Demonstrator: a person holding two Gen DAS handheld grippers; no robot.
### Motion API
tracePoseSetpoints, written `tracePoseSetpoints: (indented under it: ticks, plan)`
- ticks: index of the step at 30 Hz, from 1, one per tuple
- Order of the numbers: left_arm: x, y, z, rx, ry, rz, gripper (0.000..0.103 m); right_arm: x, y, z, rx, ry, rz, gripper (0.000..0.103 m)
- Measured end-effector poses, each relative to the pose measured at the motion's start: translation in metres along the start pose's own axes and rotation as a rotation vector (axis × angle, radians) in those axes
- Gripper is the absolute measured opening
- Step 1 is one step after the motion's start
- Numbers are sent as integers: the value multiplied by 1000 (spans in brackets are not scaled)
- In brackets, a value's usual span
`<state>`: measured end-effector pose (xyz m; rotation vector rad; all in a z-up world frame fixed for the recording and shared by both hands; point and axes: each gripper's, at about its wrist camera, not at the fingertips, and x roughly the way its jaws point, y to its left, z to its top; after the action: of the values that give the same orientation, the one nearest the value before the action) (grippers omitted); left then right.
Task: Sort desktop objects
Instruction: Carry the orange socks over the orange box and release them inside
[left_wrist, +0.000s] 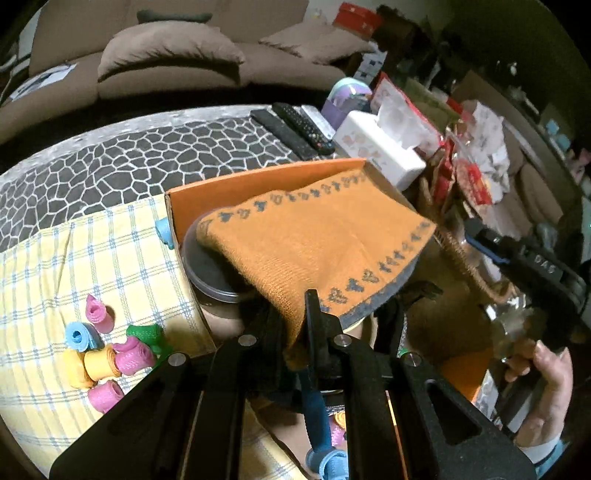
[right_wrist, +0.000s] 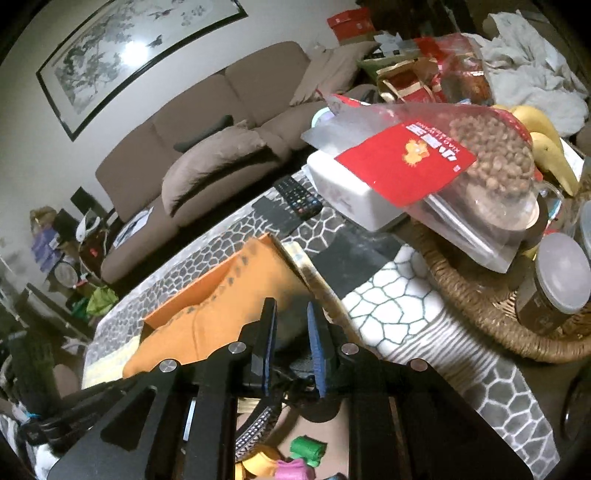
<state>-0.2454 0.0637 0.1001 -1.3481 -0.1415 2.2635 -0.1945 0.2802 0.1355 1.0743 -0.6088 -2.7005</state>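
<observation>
My left gripper (left_wrist: 295, 325) is shut on an orange knitted cloth (left_wrist: 314, 243) with a grey patterned border and holds it over an orange box (left_wrist: 236, 188). The cloth drapes over a dark round lidded tub (left_wrist: 207, 266) in the box. Several small coloured rolls (left_wrist: 107, 350) lie on the yellow checked cloth (left_wrist: 74, 266) at the left. My right gripper (right_wrist: 291, 332) is open and empty above the box's right wall; the orange cloth (right_wrist: 207, 325) shows left of it. The right gripper's body also shows in the left wrist view (left_wrist: 532, 266).
Remote controls (left_wrist: 295, 127) and a white tissue box (left_wrist: 380, 147) lie at the table's far side. A wicker basket (right_wrist: 480, 306) at the right holds a snack bag (right_wrist: 443, 158), bananas (right_wrist: 546, 144) and a jar (right_wrist: 554, 284). A sofa stands behind.
</observation>
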Motion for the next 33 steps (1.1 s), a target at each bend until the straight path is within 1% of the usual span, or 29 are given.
tracePoseSetpoints:
  ticks: [2,5,8,10,11,13,18,19,20,21,22,23,26,27,29,31,33]
  plan:
    - [4,0,1,-5,13,8,10,0,2,0,-1,3,9,22]
    - [9,7,2,-44,25,7,10,1,8,-1,-14,16,20,24]
    - [10,11,2,-66,24,25,13,3,14,-3,-31,29,25,25]
    - [5,11,0,-73,16,19,14,4,18,-3,-37,36,30,26]
    - [2,9,-1,-69,8,18,14,4,19,-4,-38,40,32,30]
    - [-6,7,-3,-56,-8,39,14,6,22,-5,-51,51,33,34]
    - [-23,6,-5,-62,-27,78,14,7,28,-7,-79,59,24,34]
    - [-26,5,-6,-64,-34,97,18,6,29,-7,-84,62,23,36]
    - [-29,5,-6,-66,-40,105,27,5,31,-7,-92,66,21,40]
    - [-34,5,-8,-67,-53,114,33,5,34,-8,-107,71,16,43]
    - [-37,4,-9,-68,-62,118,41,5,36,-8,-120,73,9,48]
    - [-41,5,-10,-70,-70,120,44,4,39,-8,-137,73,0,52]
    - [-47,4,-13,-73,-77,133,47,3,49,-11,-179,76,-19,65]
    - [-50,3,-15,-67,-77,142,48,2,52,-13,-194,77,-23,66]
    - [-53,0,-19,-59,-77,155,54,3,58,-15,-215,84,-28,74]
    - [-56,-3,-23,-57,-77,155,58,3,62,-18,-229,92,-30,79]
    - [-59,-4,-27,-55,-79,160,59,4,67,-20,-243,99,-30,82]
